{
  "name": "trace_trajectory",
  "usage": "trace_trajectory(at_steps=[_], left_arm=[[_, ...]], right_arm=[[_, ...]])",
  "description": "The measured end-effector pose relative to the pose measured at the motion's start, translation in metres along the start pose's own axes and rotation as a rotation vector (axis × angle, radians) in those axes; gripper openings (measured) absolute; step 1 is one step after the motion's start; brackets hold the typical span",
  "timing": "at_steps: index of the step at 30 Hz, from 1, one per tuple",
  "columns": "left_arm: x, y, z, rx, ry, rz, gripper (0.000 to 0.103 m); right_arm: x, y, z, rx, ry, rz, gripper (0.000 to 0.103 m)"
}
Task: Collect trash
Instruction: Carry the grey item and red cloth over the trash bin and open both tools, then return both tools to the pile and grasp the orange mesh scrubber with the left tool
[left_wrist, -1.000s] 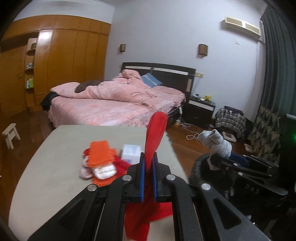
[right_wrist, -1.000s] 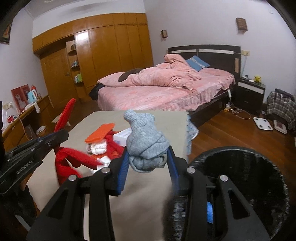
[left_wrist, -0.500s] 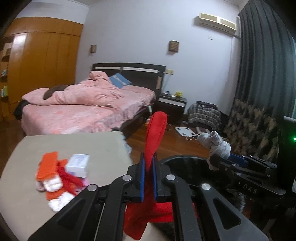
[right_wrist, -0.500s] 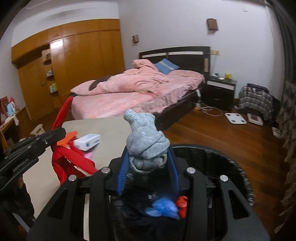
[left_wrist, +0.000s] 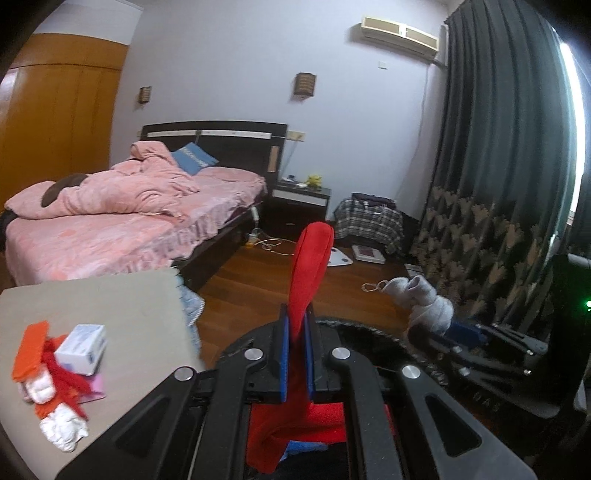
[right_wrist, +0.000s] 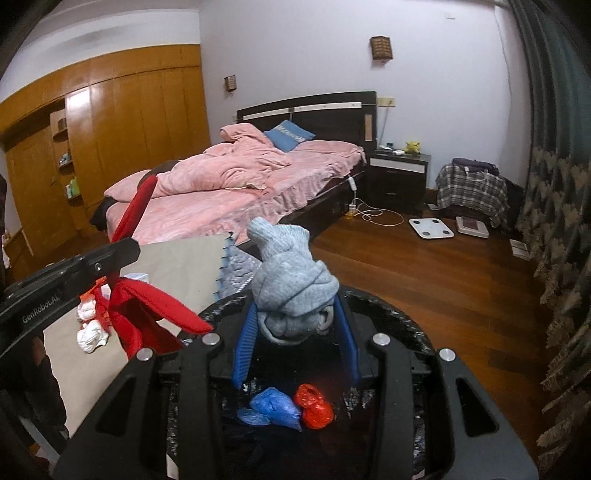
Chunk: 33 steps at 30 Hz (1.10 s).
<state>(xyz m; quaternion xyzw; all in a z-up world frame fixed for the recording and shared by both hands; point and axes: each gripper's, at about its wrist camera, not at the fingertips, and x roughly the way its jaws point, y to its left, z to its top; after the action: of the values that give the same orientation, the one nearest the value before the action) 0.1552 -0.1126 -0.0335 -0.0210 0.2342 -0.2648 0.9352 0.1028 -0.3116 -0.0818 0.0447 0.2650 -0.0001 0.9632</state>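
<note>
My left gripper (left_wrist: 295, 332) is shut on a red cloth (left_wrist: 310, 258) that sticks up between its blue pads and hangs below, over the near rim of a black bin (left_wrist: 373, 328). My right gripper (right_wrist: 295, 314) is shut on a balled grey sock (right_wrist: 291, 280) and holds it above the open black bin (right_wrist: 399, 325), where blue and red crumpled scraps (right_wrist: 291, 406) lie. The left gripper with the red cloth (right_wrist: 147, 306) shows at the left of the right wrist view. The grey sock (left_wrist: 424, 299) shows at the right of the left wrist view.
A beige table (left_wrist: 122, 302) at the left carries a white box (left_wrist: 81, 347), orange and red pieces (left_wrist: 33, 350) and white crumpled tissue (left_wrist: 62, 432). A pink bed (right_wrist: 229, 188), nightstand (right_wrist: 399, 173), floor scale (right_wrist: 430, 228) and dark curtain (left_wrist: 491, 184) stand behind.
Both grippers have swung right, away from the table, with their loads. The right one now hangs over the bin's opening and the left one is at the bin's rim.
</note>
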Motion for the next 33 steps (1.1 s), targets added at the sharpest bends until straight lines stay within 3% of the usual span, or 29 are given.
trace_trajectory(at_steps=[5, 13, 16, 18, 21, 23, 27, 33], left_arm=[[0.02, -0.013, -0.003, 0.001, 0.028, -0.045, 0.007], [0.056, -0.012, -0.026, -0.01, 0.151, -0.073, 0.011], [0.059, -0.008, -0.034, -0.016, 0.181, -0.061, 0.029], [0.057, -0.003, -0.036, -0.027, 0.186, -0.053, 0.049], [0.052, 0.005, -0.036, -0.036, 0.185, -0.034, 0.06], [0.047, 0.013, -0.036, -0.043, 0.178, -0.008, 0.065], [0.029, 0.033, -0.034, -0.033, 0.14, 0.077, 0.08], [-0.003, 0.059, -0.039, 0.005, 0.095, 0.214, 0.09]], right_arm=[[0.006, -0.013, -0.001, 0.018, 0.011, -0.024, 0.038], [0.022, -0.027, -0.014, 0.044, 0.062, -0.053, 0.04], [0.029, -0.03, -0.019, 0.055, 0.086, -0.066, 0.043], [0.03, -0.03, -0.021, 0.063, 0.088, -0.074, 0.051], [0.029, -0.027, -0.022, 0.059, 0.082, -0.089, 0.067], [0.028, -0.025, -0.022, 0.054, 0.077, -0.108, 0.089], [0.027, -0.018, -0.022, 0.044, 0.073, -0.12, 0.095], [0.03, 0.0, -0.019, 0.031, 0.078, -0.086, 0.097]])
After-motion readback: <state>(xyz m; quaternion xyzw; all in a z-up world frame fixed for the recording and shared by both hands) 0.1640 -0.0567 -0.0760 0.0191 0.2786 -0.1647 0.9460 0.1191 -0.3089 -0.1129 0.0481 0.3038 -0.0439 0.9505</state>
